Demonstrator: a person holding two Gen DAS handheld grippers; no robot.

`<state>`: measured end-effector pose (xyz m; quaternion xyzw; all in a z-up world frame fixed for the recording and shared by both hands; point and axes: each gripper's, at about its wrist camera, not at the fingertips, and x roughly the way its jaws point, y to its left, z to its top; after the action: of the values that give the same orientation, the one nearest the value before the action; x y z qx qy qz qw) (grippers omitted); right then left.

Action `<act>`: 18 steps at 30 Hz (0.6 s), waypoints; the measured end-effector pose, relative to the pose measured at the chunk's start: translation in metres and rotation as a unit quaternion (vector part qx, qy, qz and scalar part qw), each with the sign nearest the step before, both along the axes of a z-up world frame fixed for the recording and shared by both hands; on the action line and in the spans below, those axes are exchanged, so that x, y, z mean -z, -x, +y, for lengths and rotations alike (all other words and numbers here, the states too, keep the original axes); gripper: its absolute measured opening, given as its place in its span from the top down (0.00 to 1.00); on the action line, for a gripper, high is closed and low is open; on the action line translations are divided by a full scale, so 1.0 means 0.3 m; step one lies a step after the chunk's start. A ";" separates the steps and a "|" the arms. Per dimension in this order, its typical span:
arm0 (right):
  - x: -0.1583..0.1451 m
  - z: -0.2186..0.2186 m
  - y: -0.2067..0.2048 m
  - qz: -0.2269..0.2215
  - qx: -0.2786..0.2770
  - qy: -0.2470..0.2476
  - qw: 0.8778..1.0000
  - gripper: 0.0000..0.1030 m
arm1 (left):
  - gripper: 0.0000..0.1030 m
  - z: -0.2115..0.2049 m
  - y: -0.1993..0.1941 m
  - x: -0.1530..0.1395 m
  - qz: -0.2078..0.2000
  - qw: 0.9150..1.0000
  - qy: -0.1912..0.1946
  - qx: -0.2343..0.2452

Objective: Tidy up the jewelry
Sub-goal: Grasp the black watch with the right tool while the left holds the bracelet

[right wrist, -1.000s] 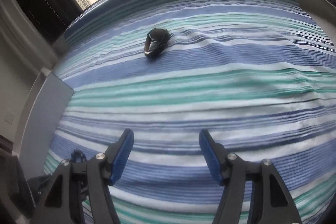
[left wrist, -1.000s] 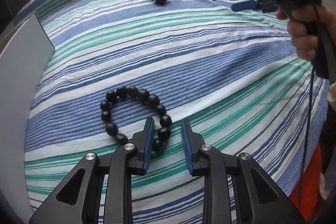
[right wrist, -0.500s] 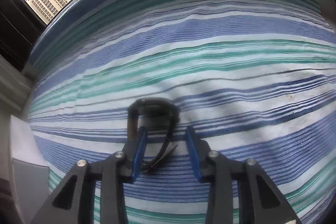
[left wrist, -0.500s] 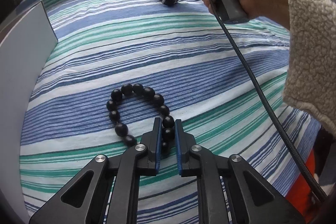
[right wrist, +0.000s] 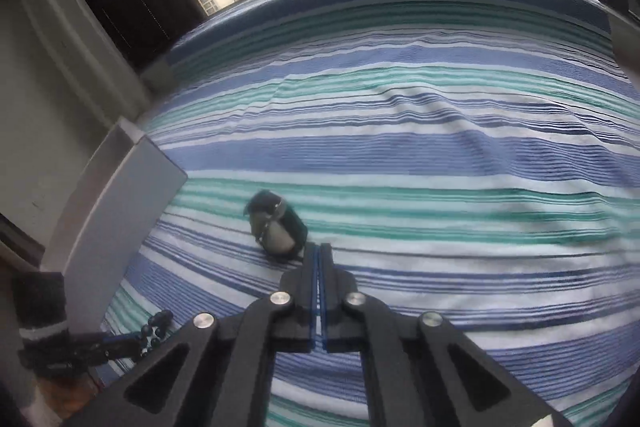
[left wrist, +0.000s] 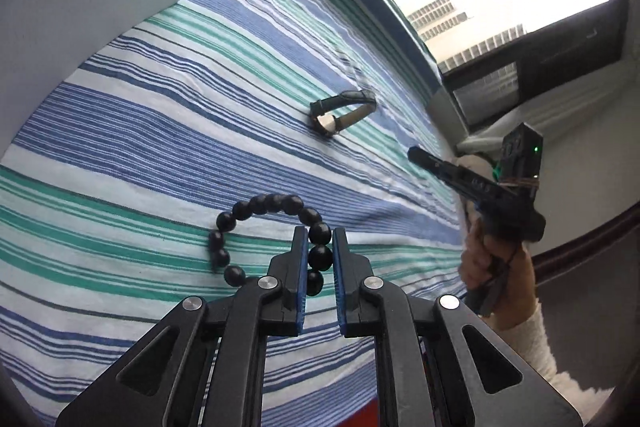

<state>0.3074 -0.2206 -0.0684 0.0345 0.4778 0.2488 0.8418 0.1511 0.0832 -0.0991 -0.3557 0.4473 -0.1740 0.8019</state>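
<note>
The left gripper (left wrist: 320,247) pinches the black bead bracelet (left wrist: 272,239) on the striped cloth (left wrist: 160,147); a watch (left wrist: 342,113) lies toward one o'clock.

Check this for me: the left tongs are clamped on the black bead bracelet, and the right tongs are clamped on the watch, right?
Half right. The left tongs do grip the black bead bracelet. The right tongs are shut on nothing: the right wrist view shows the watch lying loose on the striped cloth beside them.
</note>
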 end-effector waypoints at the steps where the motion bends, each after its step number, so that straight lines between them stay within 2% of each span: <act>1: 0.006 0.007 0.021 0.000 -0.006 0.016 1.000 0.96 | 0.91 0.002 0.013 -0.014 -0.005 1.000 0.002 -0.003; 3: 0.023 0.022 0.037 -0.009 -0.009 0.041 0.999 0.93 | 0.91 0.013 0.033 -0.041 -0.013 1.000 0.005 -0.009; 4: 0.031 0.029 0.039 -0.005 -0.008 0.038 0.999 0.85 | 0.91 0.016 0.043 -0.053 -0.016 1.000 0.004 -0.010; 9: 0.075 0.078 0.015 0.044 -0.006 -0.034 0.998 0.59 | 0.91 0.048 0.093 -0.075 -0.020 1.000 -0.002 -0.020; 14: 0.124 0.260 -0.001 0.045 -0.008 -0.054 0.997 0.57 | 0.91 0.063 0.101 -0.080 -0.022 0.999 0.000 -0.028; 17: 0.170 0.338 -0.058 0.010 0.056 -0.017 0.998 0.57 | 0.91 0.093 0.126 -0.096 -0.023 0.999 0.003 -0.037; 18: 0.189 0.354 -0.084 0.000 0.067 -0.011 0.998 0.67 | 0.91 0.104 0.136 -0.104 -0.022 0.999 0.006 -0.040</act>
<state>0.3327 -0.1143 -0.1252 0.0757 0.4713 0.1972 0.8563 0.1102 0.1144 -0.0680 -0.3741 0.4139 -0.1523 0.8158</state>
